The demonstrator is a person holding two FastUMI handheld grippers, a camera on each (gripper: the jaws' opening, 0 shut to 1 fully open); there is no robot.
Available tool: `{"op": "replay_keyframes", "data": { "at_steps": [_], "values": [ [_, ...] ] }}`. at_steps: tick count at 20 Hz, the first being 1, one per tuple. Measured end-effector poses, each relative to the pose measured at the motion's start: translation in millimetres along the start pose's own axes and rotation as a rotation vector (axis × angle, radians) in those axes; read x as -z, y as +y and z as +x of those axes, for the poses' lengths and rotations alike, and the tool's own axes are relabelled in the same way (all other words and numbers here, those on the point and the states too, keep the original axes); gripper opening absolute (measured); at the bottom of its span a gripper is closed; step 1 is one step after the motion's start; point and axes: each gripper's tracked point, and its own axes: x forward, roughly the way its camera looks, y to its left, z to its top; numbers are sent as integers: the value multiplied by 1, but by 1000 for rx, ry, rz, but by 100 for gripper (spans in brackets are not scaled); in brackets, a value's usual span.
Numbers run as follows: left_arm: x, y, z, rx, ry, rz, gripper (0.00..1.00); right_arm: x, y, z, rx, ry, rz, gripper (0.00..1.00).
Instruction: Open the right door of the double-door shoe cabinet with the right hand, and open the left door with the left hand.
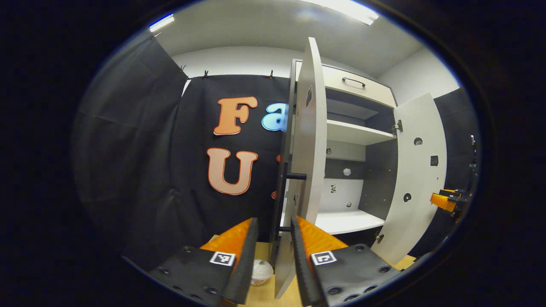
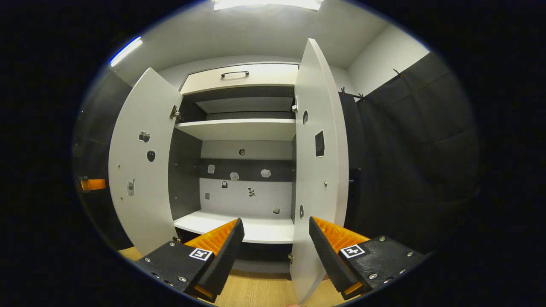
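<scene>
Both doors of the white shoe cabinet [image 2: 239,128] stand open. In the left gripper view the left door [image 1: 309,128] is edge-on in front of me. Its dark vertical handle [image 1: 282,196] runs down between the tips of my left gripper [image 1: 275,221], which is open, with a gap to at least one finger. The right door [image 1: 420,170] hangs open beyond, and the right gripper [image 1: 445,200] is past its edge. In the right gripper view the right door [image 2: 318,128] is edge-on. Its lower edge passes between the open fingers of my right gripper [image 2: 275,224], close to the right finger [image 2: 328,243].
The cabinet's shelves are bare, with small stickers on the back panel [image 2: 251,192]. A drawer [image 2: 239,76] with a dark handle tops the cabinet. The left door [image 2: 143,192] swings out left, with the left gripper [image 2: 91,184] beyond it. A white round object [image 1: 261,270] lies on the wooden floor [image 2: 256,290].
</scene>
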Motion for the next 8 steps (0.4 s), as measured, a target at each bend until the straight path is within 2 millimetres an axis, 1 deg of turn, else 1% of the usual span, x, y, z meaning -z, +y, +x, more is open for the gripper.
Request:
{"op": "replay_keyframes", "data": {
  "at_steps": [3,4,5,6,8],
  "values": [
    [-9,-3,-7,-2,-20,28,86,-8,-8,-9,7,-8,-12,93],
    [-16,-2,-12,-16,-29,47,89,-12,-11,-12,7,-14,-19,93],
    [-19,-4,-18,-33,-35,62,96,-15,-14,-15,9,-20,-24,93],
    [-22,-9,-25,-42,-45,73,98,-18,-17,-18,11,-26,-26,93],
    [-29,-16,-31,-44,-64,88,96,-21,-20,-22,12,-31,-23,93]
  ]
}}
